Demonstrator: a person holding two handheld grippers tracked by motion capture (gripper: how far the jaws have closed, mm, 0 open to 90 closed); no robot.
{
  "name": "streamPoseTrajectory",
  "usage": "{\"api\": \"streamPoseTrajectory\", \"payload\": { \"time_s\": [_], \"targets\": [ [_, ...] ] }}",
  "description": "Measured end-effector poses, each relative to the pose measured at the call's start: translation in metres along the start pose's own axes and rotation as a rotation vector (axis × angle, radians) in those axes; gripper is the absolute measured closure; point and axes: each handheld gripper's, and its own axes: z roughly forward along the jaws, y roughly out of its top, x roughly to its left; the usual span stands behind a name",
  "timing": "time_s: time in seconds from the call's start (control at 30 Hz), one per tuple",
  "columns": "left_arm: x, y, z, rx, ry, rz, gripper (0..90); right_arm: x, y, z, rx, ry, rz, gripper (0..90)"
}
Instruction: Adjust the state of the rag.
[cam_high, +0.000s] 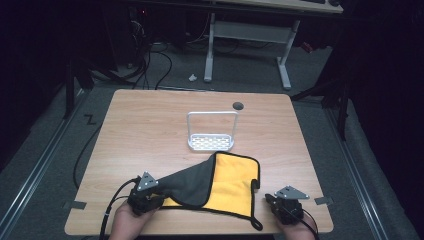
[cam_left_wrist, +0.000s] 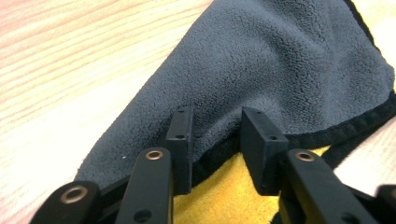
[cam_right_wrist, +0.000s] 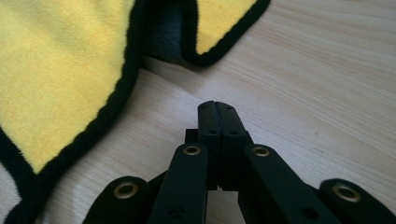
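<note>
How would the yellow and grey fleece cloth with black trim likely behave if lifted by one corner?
The yellow and grey fleece cloth already lies folded over itself, so it would probably droop limply. Its fuzzy pile suggests a pinch holds well. It looks thin, so likely light.

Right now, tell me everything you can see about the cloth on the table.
The cloth is a fleecy towel, yellow on one face, dark grey on the other, with black edging. It lies on the wooden table near the front edge, its grey left part folded over the yellow. The left tool straddles the folded edge, jaws apart. The right tool is shut beside it, not touching.
</note>
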Motion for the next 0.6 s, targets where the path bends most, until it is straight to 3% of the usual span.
{"api": "streamPoseTrajectory", "payload": {
  "time_s": [0.13,0.27,0.3,0.4,0.43,0.47,0.5,0.53,0.6],
  "targets": [
    [-0.018,0.006,-0.003,-0.046,-0.053,0.046,53.6,0.004,0.006,-0.002,-0.032,-0.018,-0.015,90.0],
    [-0.049,0.014,0.003,-0.071,-0.078,0.142,44.4,0.012,0.013,-0.007,-0.079,-0.027,-0.034,88.6],
    [-0.056,0.016,0.009,-0.066,-0.077,0.165,41.2,0.014,0.015,-0.009,-0.099,-0.019,-0.037,87.9],
    [-0.071,0.018,0.03,0.019,-0.063,0.21,35.9,0.028,0.022,-0.009,-0.129,0.022,-0.053,86.2],
    [-0.074,0.017,0.035,0.041,-0.051,0.221,38.2,0.034,0.025,-0.006,-0.123,0.045,-0.069,85.8],
    [-0.075,0.016,0.034,0.02,-0.045,0.212,45.0,0.04,0.028,-0.001,-0.115,0.061,-0.092,85.4],
    [-0.072,0.018,0.033,0.024,-0.065,0.173,68.1,0.049,0.032,0.008,-0.09,0.08,-0.13,84.8],
    [-0.072,0.018,0.033,0.024,-0.065,0.173,73.9,0.049,0.032,0.008,-0.09,0.08,-0.13,84.8],
    [-0.067,0.02,0.03,0.027,-0.101,0.125,78.6,0.052,0.035,0.018,-0.054,0.069,-0.154,84.8]
  ]
}}
